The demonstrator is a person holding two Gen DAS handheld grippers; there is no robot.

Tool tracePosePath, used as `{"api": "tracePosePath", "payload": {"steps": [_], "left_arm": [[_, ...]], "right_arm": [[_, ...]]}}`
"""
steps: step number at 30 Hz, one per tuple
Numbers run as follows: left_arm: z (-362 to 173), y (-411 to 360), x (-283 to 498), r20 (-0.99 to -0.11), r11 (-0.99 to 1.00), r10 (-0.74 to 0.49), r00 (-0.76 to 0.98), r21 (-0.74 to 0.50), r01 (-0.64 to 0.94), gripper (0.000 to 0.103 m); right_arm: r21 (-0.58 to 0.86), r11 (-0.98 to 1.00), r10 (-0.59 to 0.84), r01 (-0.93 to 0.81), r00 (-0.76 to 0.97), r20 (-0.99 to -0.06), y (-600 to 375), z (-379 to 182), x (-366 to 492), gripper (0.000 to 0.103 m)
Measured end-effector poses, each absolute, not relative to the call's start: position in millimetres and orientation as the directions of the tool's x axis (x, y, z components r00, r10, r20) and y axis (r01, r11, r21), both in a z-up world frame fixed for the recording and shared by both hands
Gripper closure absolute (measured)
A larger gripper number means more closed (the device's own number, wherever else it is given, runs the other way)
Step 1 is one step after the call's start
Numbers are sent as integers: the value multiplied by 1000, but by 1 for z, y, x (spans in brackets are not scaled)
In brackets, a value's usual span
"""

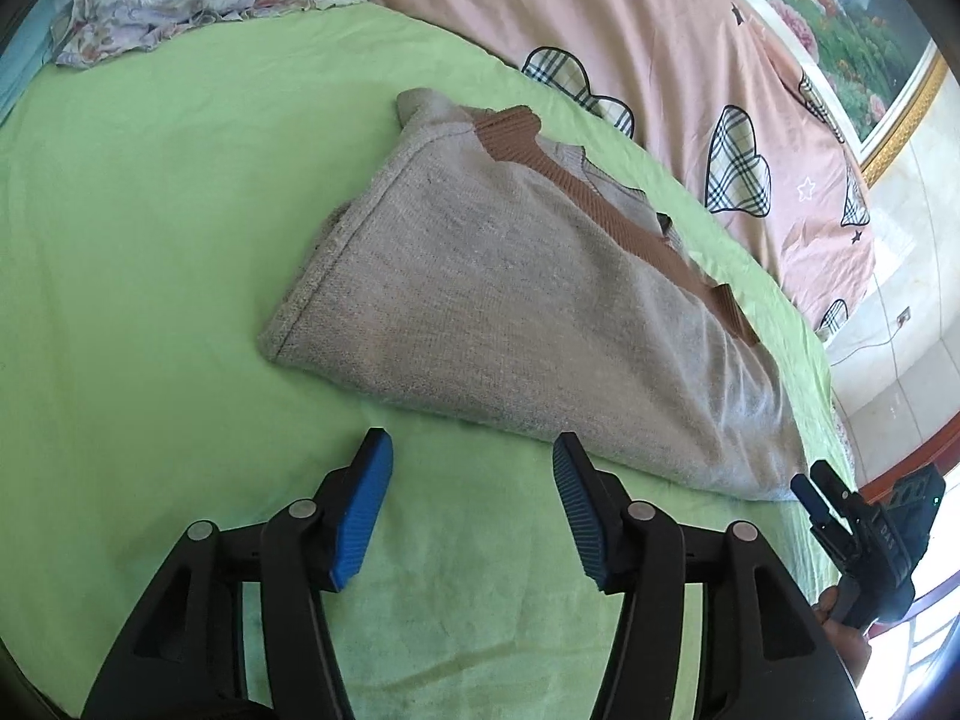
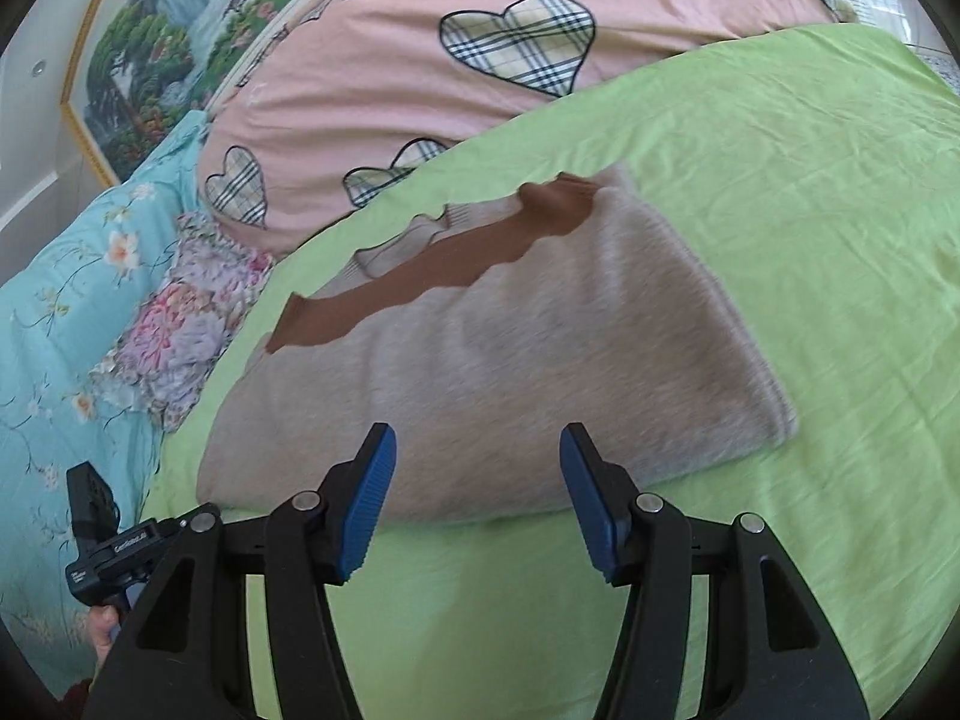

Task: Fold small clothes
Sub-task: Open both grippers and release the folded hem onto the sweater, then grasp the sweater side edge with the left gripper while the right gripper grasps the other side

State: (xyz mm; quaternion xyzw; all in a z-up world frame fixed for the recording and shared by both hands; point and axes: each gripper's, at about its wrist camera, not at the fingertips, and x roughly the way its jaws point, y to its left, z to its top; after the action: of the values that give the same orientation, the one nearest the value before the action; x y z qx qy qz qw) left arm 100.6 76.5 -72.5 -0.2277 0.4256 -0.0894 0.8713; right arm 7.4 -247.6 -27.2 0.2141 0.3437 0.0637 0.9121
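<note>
Two black grippers with blue pads, the left gripper (image 1: 473, 501) and right gripper (image 2: 477, 501), are hovering with jaws spread wide and gripping nothing, just short of one folded grey knit garment with brown ribbed trim (image 1: 516, 306) lying mid-bed on the green sheet (image 1: 150, 228), open sheet surrounding it, one pink heart-patterned quilt (image 1: 630, 42) bunching beyond.

Not much readable here. The left gripper (image 2: 99, 546) has small white lettering on its black body in the right wrist view, too blurry to make out. The right gripper (image 1: 864, 531) shows something like "DAS".
</note>
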Motion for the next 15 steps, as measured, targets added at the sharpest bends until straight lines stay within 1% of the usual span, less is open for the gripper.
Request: {"api": "tracePosePath", "payload": {"steps": [3, 6, 9, 11, 14, 15], "left_arm": [[-76, 79, 103, -694, 868, -359, 624, -494, -52, 44], [-77, 81, 116, -693, 870, -354, 627, -491, -51, 44], [-77, 93, 133, -682, 845, -354, 640, -527, -93, 44], [-78, 101, 145, -674, 826, -352, 649, -550, -123, 46], [-78, 104, 158, -679, 830, -327, 657, -540, -144, 62], [-77, 104, 161, -682, 830, -324, 656, -537, -148, 74]], "right_arm": [[432, 902, 294, -13, 751, -591, -238, -29, 3, 43], [438, 897, 323, -50, 751, -576, -234, -31, 1, 40], [448, 891, 347, -73, 747, -567, -234, -34, 1, 38], [459, 884, 359, -82, 748, -558, -235, -34, 0, 38], [478, 875, 368, -79, 750, -549, -239, -34, 1, 37], [479, 874, 368, -76, 748, -552, -239, -33, 1, 37]]}}
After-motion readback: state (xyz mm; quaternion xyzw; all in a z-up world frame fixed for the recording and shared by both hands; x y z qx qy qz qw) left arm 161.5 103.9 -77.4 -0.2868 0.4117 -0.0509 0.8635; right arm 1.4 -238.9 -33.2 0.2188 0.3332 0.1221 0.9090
